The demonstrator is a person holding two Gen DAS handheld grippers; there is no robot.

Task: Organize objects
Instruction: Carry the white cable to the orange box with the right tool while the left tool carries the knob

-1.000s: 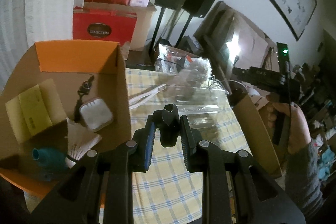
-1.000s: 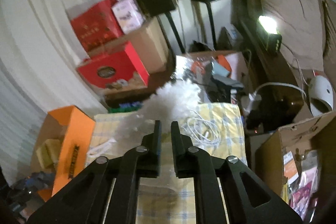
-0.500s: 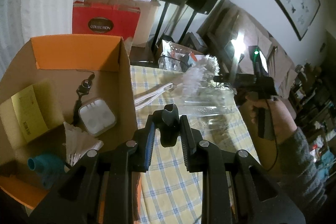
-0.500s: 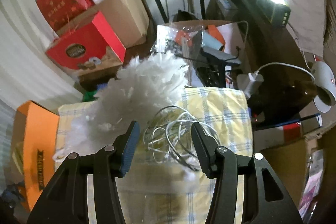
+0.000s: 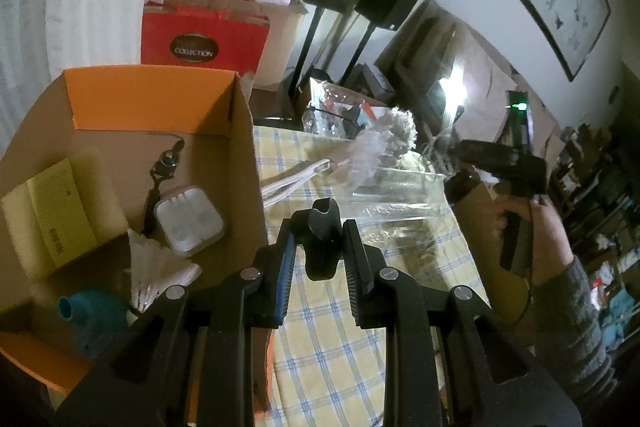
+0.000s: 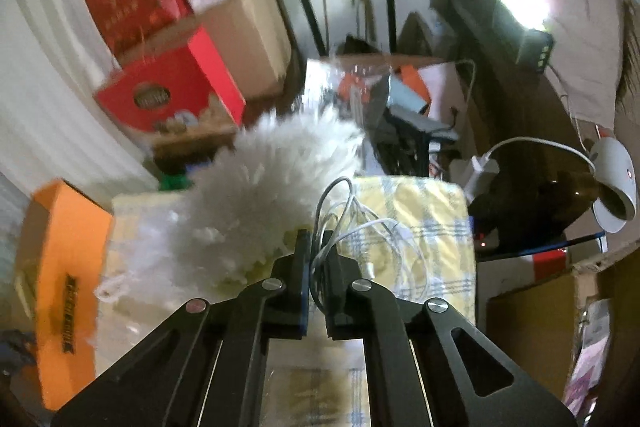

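Where the checked tablecloth (image 5: pixel 320 359) is crowded by a white fluffy duster (image 6: pixel 276 179) and a clear plastic sleeve (image 5: pixel 396 195), a tangle of thin white cable (image 6: pixel 360 227) is seen lying loosely looped at the cloth's far end, just beside the duster's head. The right gripper (image 6: pixel 318 259) is closed narrowly on strands of that cable, while the left gripper (image 5: pixel 320 247) is clamped on a small black rounded object (image 5: pixel 323 243) held above the cloth beside the open cardboard box (image 5: pixel 244 155). Only in the left wrist view are the box's contents shown, a white square case (image 5: pixel 188 223), a yellow pad (image 5: pixel 60 211) and a teal item (image 5: pixel 88 315), and the right hand (image 5: pixel 536 227) with its tool is seen from outside, whereas the cable is seen clearly only in the right wrist view.
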